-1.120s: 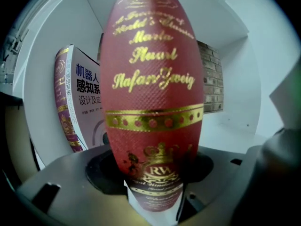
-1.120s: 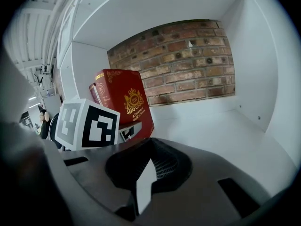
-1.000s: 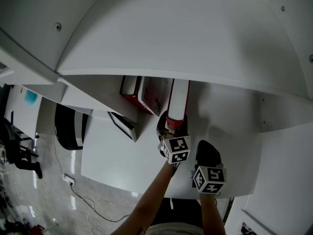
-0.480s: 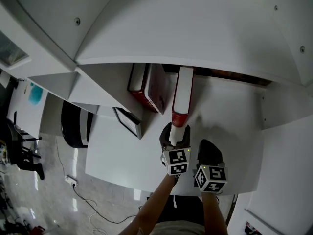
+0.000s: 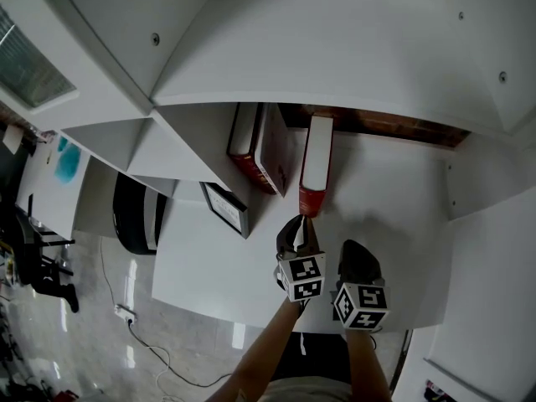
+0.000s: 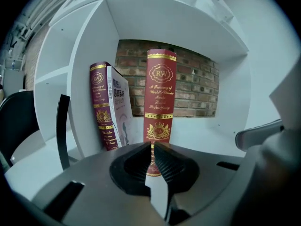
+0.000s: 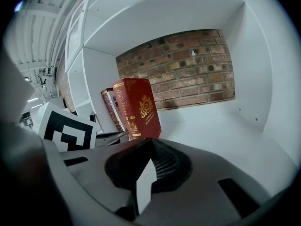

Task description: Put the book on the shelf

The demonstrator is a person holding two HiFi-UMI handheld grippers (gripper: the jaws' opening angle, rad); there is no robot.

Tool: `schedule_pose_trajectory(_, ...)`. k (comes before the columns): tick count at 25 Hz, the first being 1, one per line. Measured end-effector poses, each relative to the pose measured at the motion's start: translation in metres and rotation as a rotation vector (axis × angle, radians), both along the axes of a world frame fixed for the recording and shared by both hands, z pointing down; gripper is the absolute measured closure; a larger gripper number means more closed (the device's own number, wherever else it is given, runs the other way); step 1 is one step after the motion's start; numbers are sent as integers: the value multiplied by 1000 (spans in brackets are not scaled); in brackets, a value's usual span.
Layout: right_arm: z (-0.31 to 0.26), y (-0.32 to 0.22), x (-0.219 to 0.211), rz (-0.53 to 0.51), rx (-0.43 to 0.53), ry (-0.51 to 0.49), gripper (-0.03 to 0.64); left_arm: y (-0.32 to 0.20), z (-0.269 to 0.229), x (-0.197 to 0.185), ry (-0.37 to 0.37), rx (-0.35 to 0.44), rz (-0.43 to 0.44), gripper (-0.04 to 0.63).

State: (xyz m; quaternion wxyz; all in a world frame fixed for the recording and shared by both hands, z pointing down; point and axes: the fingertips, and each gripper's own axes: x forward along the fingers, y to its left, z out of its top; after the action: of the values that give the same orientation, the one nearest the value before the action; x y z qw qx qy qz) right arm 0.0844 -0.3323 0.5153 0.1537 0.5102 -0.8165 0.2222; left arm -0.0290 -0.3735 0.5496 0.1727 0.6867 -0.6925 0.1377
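The book [image 5: 316,162] is shown upright at frame centre in the shelf [image 5: 394,182], beside leaning volumes [image 5: 261,153]. Just below it, the left gripper [image 5: 305,223] is seen with fingers just closed together on nothing. The right gripper [image 5: 353,249] is likewise closed and empty.

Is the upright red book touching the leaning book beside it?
Apart. The left gripper view shows brick wall and white shelf between the upright book and the leaning book, from top to bottom.
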Motion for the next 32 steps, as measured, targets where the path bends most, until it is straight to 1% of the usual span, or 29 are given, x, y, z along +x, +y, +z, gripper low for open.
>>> schedule_pose_trajectory(6, -3, 1, 1, 4, 7, 3, 601, -3, 0, 1, 20, -14, 14, 578)
schedule_pose_trajectory(11, -2, 1, 4, 10, 3, 10, 601, -6, 6, 3, 31, -32, 24, 578)
schedule_pose_trajectory(15, 0, -2, 7, 14, -2, 13, 601, -14, 7, 6, 21, -33, 29, 578)
schedule_pose_trajectory(24, 2, -8, 11, 19, -8, 15, 601, -27, 6, 6, 33, -36, 18, 578)
schedule_pose_trajectory(32, 5, -15, 18, 35, -15, 14, 601, -45, 7, 6, 22, -33, 15, 578)
